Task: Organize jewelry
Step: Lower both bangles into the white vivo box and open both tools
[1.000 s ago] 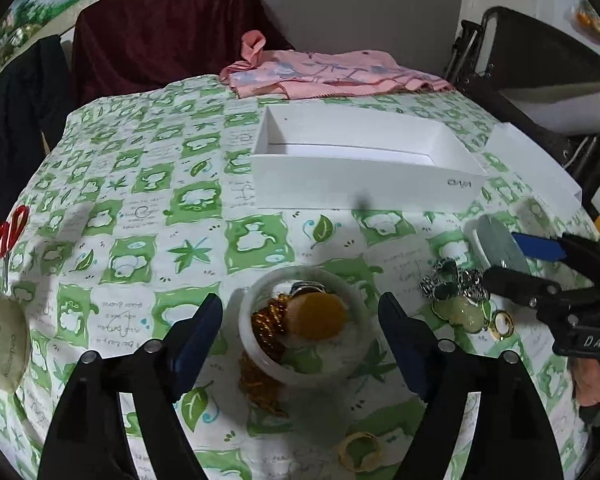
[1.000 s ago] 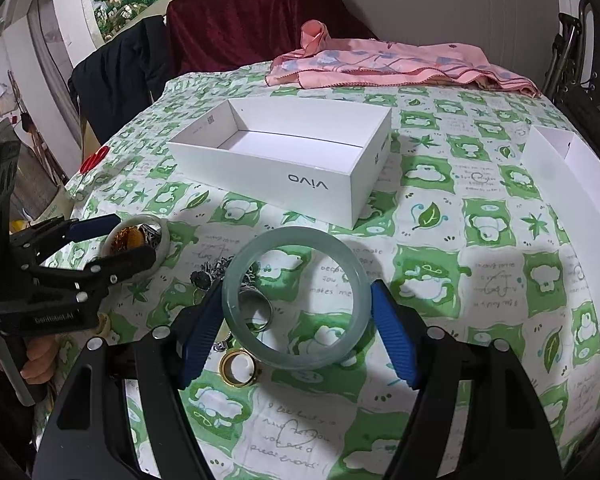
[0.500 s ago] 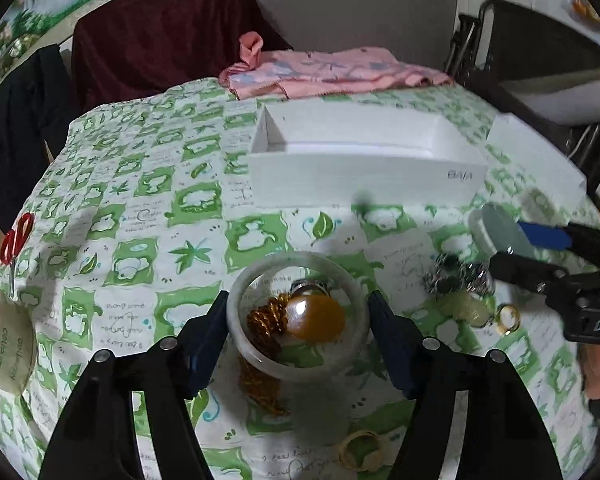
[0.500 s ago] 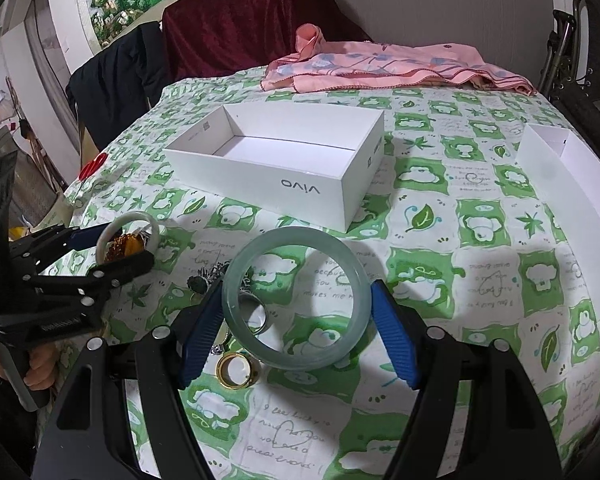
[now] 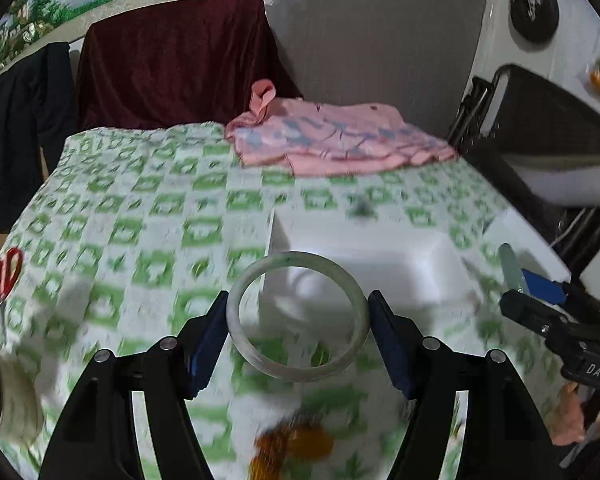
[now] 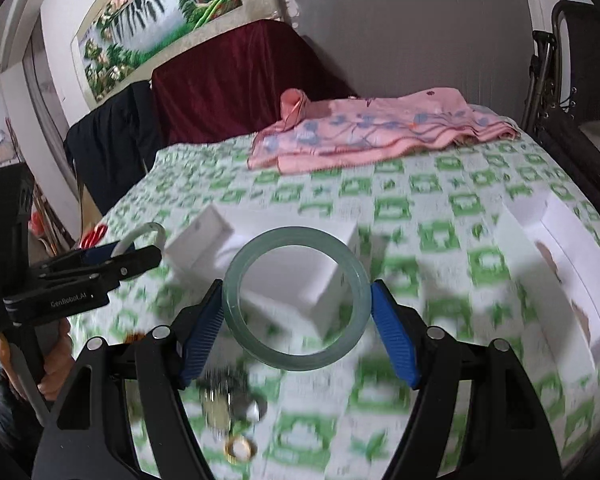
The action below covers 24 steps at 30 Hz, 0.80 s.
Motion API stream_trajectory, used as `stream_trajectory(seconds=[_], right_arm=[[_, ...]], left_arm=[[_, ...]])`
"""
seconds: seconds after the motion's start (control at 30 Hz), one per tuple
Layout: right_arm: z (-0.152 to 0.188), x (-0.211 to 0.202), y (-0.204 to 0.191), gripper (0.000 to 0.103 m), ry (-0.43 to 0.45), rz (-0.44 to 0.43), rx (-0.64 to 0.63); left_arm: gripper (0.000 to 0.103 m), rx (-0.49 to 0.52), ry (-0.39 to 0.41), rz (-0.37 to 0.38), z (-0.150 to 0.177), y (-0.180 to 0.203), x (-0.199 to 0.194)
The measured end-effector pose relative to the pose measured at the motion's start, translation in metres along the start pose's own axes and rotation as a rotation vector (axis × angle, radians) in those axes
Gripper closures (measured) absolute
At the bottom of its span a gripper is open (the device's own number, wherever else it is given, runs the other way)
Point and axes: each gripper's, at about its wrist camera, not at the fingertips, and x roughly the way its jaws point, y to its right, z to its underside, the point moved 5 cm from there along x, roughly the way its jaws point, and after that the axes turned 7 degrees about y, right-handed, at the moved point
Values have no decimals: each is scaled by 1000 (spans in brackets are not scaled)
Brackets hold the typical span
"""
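My left gripper (image 5: pixel 298 300) is shut on a whitish jade bangle (image 5: pixel 260 360) and holds it flat above the cloth, in front of the open white box (image 5: pixel 400 248). An amber stone and gold beads (image 5: pixel 296 446) lie blurred on the table below it. My right gripper (image 6: pixel 297 286) is shut on a pale green bangle (image 6: pixel 236 320), also off the table and close to the same box (image 6: pixel 204 240). Each view shows the other gripper at its side: the left gripper (image 6: pixel 140 256) with its white bangle, the right gripper (image 5: pixel 540 300) with the green one edge-on.
A gold ring (image 6: pixel 240 448) and silver pieces (image 6: pixel 232 404) lie under the right gripper. The box lid (image 6: pixel 560 260) sits at the right. A pink cloth (image 5: pixel 340 140) lies at the far edge. Red scissors (image 5: pixel 4 276) and a tape roll (image 5: pixel 4 392) are on the left.
The left jaws closed on the white bangle that ringed the beads and lifted it; the beads stayed on the table. The right gripper rose with the green bangle. Both came nearer the box.
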Motion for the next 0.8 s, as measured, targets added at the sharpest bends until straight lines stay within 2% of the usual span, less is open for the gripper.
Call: stream_trajectory(seconds=[0.17,0.37,0.43,0.6,0.8], right_arm=[[-21,32,9,34,-20,-36,54],[-17,58,15,33,-64,-65,85],[-15,57,22,33,-60,-87,121],[-13,43,30,33,-37,-91,156],[2,34,42,33,-63,-89,225]], left_arm=[[35,-34,-23,49,-16,2,29],[34,-53,-52,85,-14,3,51],[30,-60,-42,95,-13,0,47],[29,-94,-28,111,-9,-12,37],[29,-121,-54,122,3,-20,35]])
